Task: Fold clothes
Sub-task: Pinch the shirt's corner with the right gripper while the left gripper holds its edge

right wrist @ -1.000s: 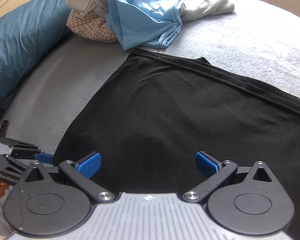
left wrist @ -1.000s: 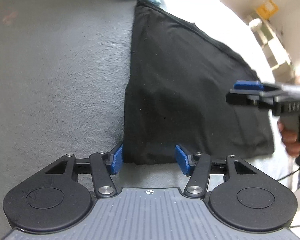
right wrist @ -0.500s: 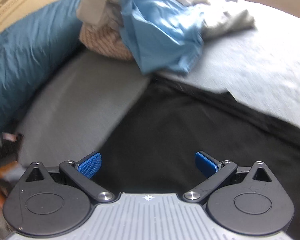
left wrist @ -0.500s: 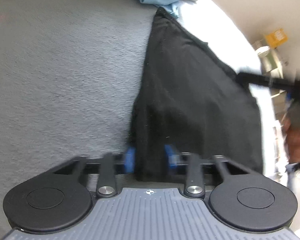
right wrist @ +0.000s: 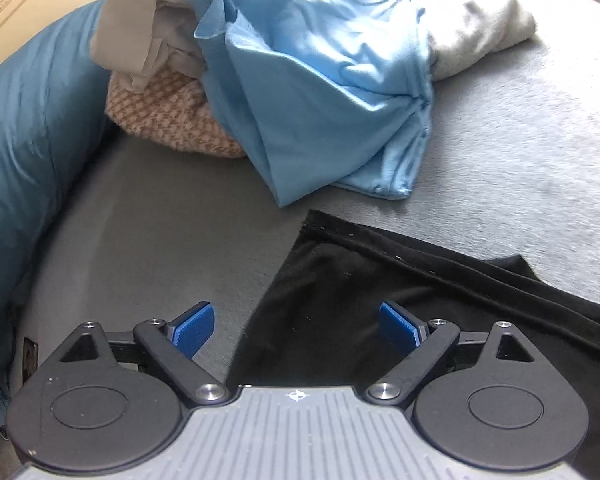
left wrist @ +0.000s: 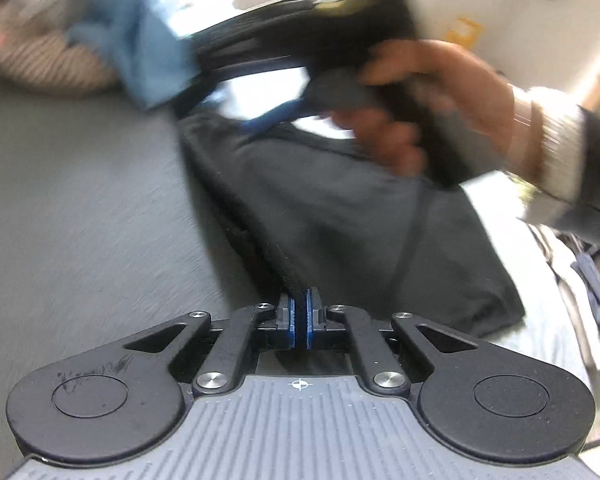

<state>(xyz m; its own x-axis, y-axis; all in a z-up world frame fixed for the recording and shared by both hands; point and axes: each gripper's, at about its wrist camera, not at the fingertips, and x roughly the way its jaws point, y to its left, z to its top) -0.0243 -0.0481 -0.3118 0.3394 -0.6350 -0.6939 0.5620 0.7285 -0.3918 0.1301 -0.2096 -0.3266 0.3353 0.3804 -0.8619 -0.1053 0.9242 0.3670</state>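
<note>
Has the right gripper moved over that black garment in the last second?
Yes. The right gripper has travelled forward toward the light blue shirt, now reaching the black garment's far corner.

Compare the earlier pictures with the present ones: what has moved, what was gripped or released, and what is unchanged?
The left claw has closed from open onto the near edge of the black garment. The right claw has travelled forward to the garment's far corner, nearer the light blue garment, and remains open, holding nothing. The clothes pile and grey bed cover are unchanged.
</note>
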